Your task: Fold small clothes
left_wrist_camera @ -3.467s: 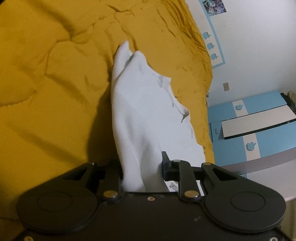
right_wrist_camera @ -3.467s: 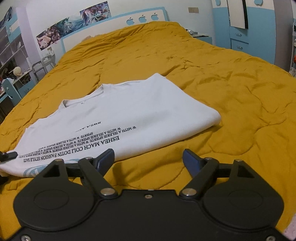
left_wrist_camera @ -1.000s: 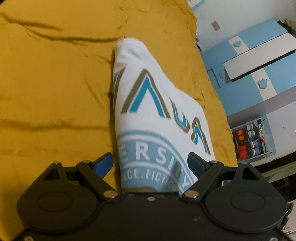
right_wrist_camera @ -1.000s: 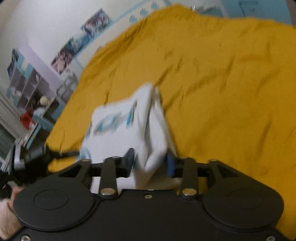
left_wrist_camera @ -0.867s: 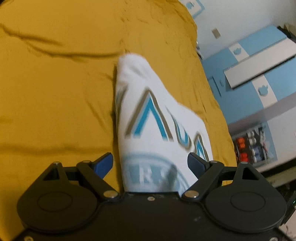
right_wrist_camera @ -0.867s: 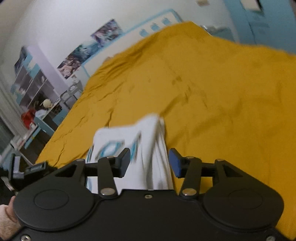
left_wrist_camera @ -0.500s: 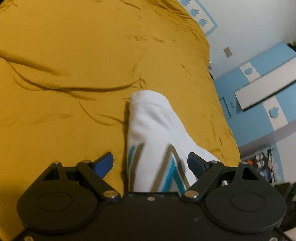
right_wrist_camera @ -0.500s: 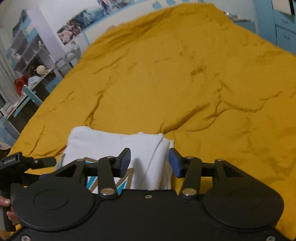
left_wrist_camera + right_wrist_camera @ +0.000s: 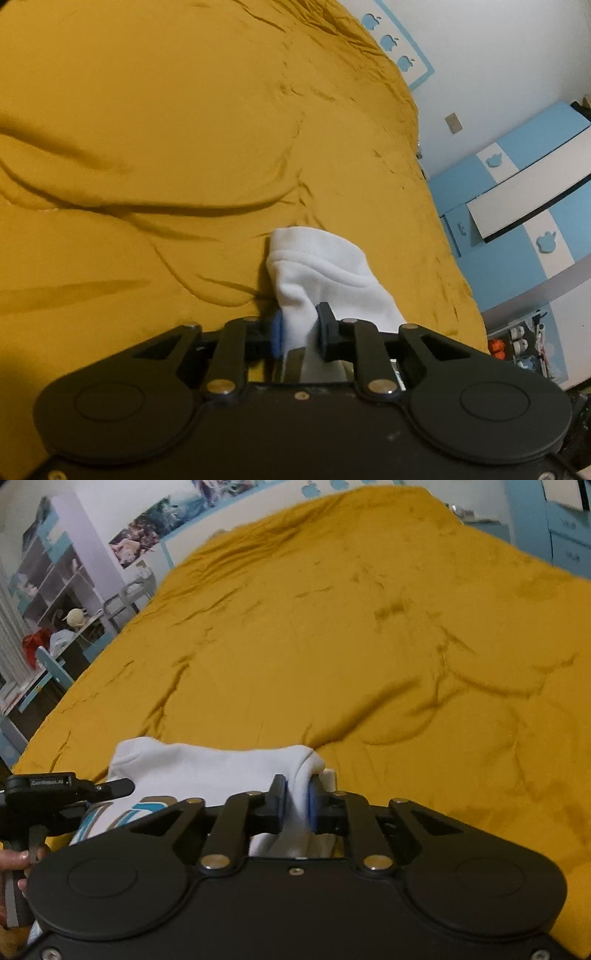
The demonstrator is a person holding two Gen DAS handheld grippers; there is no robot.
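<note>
**Both tools pinch the folded shirt**

Left tool (image 9: pixel 298 328) has just closed, clamped on white shirt (image 9: pixel 325 269) lying on yellow bed (image 9: pixel 184 129). Right tool (image 9: pixel 295 805) likewise clamped. Only right view shows the shirt's blue print and a hand (image 9: pixel 13 864).

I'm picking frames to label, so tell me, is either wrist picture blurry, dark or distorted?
Left wrist view: dim and soft, a shadow darkens the yellow bedspread at lower left, fisheye tilts the wardrobe. Right wrist view: brighter, the white T-shirt reads clearly, edges bowed.
</note>
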